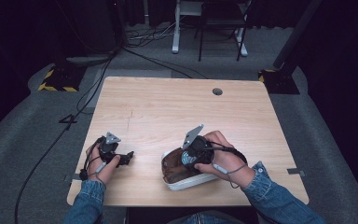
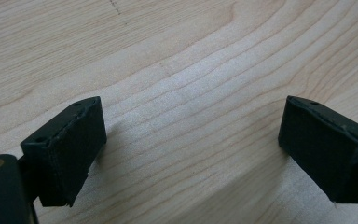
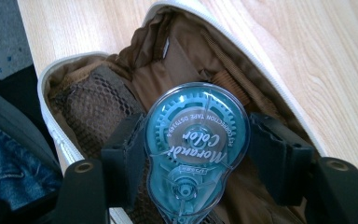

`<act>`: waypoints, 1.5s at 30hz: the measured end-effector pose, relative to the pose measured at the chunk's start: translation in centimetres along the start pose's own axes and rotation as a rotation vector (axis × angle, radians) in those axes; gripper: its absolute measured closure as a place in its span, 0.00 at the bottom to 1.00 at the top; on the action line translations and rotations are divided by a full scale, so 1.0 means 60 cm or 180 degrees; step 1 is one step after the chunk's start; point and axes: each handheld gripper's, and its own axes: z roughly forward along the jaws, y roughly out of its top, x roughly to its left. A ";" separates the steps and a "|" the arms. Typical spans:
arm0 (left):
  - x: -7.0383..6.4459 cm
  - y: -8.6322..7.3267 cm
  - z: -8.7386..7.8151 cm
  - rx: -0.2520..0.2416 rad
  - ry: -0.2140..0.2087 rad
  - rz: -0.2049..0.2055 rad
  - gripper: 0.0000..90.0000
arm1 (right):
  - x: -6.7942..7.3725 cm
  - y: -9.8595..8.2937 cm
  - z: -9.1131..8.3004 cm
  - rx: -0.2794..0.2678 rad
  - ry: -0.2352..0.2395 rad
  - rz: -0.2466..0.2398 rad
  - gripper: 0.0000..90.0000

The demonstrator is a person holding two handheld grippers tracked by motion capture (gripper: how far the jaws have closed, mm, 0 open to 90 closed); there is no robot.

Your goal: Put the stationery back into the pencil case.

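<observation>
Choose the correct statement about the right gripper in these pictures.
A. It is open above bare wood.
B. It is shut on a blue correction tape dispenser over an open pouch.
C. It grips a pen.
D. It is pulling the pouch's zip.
B: in the right gripper view the right gripper clamps the correction tape dispenser above the brown-lined open pouch.

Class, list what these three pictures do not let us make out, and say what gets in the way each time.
- Pouch floor, right gripper view: hidden behind the tape dispenser.
- Dispenser's tip, same view: cut off by the bottom edge.
- Dispenser in the high view: mostly hidden by the right gripper and hand.
- Left gripper body, left gripper view: beyond the bottom edge.
</observation>
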 end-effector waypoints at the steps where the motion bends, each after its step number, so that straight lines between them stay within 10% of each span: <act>1: 0.000 0.000 0.000 -0.0001 0.0001 -0.0003 0.09 | -0.001 0.001 0.002 -0.0003 0.0019 -0.0031 0.43; 8: -0.001 0.000 0.001 -0.0001 -0.0006 -0.0020 0.09 | -0.009 0.002 0.017 -0.0222 0.0155 -0.0202 0.24; 15: -0.001 0.001 0.001 0.0003 -0.0004 -0.0018 0.08 | -0.009 -0.005 0.005 -0.0384 0.0162 -0.0202 0.28; 32: -0.002 -0.001 -0.001 0.0000 0.0010 -0.0006 0.08 | -0.078 -0.112 -0.080 -0.1102 -0.0270 0.0429 0.27; 45: -0.001 -0.005 -0.004 0.0002 0.0002 -0.0025 0.08 | -0.134 -0.193 -0.096 -0.1258 -0.0549 0.0838 0.19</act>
